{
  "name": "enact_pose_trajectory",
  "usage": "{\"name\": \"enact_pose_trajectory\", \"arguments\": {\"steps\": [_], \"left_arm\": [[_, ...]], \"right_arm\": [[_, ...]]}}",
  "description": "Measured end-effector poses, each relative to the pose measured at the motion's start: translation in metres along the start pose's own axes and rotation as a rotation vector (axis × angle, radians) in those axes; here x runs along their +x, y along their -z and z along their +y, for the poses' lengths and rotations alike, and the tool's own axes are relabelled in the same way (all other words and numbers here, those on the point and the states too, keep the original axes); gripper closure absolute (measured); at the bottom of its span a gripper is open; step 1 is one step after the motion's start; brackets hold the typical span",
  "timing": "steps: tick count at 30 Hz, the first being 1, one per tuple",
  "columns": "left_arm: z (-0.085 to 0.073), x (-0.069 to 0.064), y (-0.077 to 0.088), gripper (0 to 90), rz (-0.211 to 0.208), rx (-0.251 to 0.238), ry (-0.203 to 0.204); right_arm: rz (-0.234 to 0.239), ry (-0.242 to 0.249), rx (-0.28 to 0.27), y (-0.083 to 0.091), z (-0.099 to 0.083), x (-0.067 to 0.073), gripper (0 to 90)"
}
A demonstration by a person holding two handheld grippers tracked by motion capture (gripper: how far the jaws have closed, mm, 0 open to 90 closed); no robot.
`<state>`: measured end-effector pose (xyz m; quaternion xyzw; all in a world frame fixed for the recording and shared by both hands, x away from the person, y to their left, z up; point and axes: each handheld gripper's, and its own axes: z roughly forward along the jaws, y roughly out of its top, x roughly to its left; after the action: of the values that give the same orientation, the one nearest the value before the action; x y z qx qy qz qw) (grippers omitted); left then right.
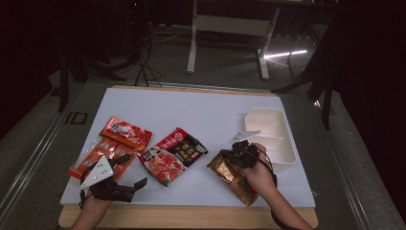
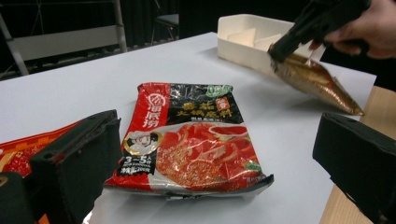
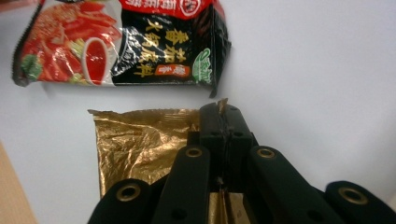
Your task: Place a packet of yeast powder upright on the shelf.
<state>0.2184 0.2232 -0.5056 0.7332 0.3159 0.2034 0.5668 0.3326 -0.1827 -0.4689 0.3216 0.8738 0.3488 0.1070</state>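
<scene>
Gold pouch pinched, lifting toward the tray

My right gripper (image 3: 219, 116) is clamped on the gold pouch's (image 1: 231, 176) edge just left of the white tray (image 1: 282, 158); I keep it level and clear the rim. Left gripper (image 1: 125, 170) hangs with jaws apart

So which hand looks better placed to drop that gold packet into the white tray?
The right gripper: its fingers already pinch the gold packet, right beside the white tray. The left gripper sits open, far across the table.
</scene>
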Motion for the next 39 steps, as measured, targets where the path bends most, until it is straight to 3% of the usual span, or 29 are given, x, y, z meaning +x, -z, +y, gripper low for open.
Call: {"name": "enact_pose_trajectory", "arguments": {"steps": [19,33,39], "left_arm": [[0.0,0.0,-0.001,1.6,0.0,-0.002,0.005],[0.0,0.0,-0.001,1.6,0.0,-0.002,0.005],[0.0,0.001,0.0,1.7,0.0,-0.005,0.009]], "right_arm": [[0.058,-0.024,-0.121,0.053,-0.002,0.005,89.8],[0.118,-0.069,-0.279,0.082,0.028,0.003,89.8],[0.112,-0.06,-0.318,0.09,0.043,0.001,89.8]]}}
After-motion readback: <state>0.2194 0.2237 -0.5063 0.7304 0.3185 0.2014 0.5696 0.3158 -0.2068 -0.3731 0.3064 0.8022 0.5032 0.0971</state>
